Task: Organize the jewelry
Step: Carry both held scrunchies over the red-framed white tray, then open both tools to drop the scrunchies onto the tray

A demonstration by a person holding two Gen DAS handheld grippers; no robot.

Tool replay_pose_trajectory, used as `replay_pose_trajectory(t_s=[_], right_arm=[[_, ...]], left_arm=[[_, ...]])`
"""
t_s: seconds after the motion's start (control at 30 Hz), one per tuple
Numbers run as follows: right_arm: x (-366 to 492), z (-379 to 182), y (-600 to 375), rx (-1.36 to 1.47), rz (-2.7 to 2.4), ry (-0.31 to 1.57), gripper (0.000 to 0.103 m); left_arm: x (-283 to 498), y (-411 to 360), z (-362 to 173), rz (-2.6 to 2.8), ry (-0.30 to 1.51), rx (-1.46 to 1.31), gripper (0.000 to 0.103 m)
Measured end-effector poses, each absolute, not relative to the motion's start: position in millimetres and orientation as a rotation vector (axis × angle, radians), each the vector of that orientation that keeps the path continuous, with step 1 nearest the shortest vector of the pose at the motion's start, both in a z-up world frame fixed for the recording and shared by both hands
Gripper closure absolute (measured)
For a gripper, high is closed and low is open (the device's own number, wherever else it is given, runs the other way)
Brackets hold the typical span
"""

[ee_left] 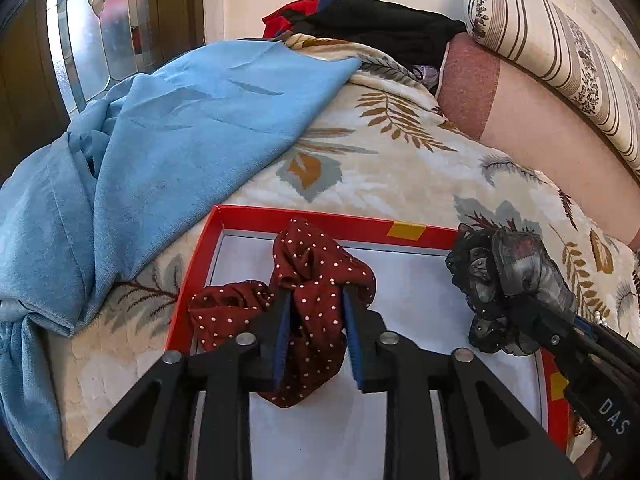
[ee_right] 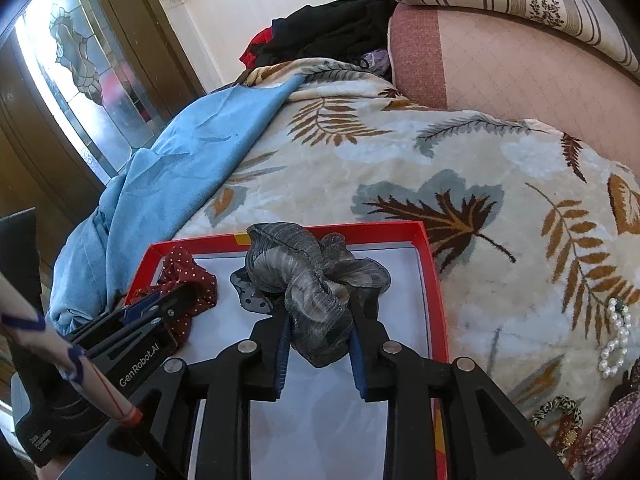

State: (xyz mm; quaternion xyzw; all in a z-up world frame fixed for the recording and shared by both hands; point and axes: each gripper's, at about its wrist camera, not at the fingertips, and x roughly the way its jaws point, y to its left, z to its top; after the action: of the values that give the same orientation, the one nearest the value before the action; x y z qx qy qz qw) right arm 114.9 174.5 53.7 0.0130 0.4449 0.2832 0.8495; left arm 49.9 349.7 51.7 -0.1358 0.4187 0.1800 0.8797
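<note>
Holding a red scrunchie (ee_left: pixel 316 300) in my left tool (ee_left: pixel 316 336) and a grey scrunchie (ee_right: pixel 316 284) in my right tool (ee_right: pixel 320 344), both clamped, over the tray (ee_right: pixel 434 280); white floor directly below, red at nine o'clock of grey.

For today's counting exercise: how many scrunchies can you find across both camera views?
4, possibly more hidden: red dotted scrunchie in the left claw, grey scrunchie in the right claw, leopard scrunchie and pink checked scrunchie on the blanket.
</note>
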Motion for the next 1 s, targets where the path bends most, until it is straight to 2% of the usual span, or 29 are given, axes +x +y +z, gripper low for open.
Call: replay_pose_trajectory(t_s=[0.13,0.6,1.0], right_arm=[[113,58,172,0.047,0.606,0.932,0.064],[98,79,170,0.067,0.636,0.897,0.061],[79,100,142,0.120,0.639,0.862,0.060]], left_arm=[[49,350,53,0.381,0.866,-0.280,0.071],[38,350,68,0.408,0.826,-0.260,0.057],[27,341,92,0.423,0.760,-0.237,0.052]])
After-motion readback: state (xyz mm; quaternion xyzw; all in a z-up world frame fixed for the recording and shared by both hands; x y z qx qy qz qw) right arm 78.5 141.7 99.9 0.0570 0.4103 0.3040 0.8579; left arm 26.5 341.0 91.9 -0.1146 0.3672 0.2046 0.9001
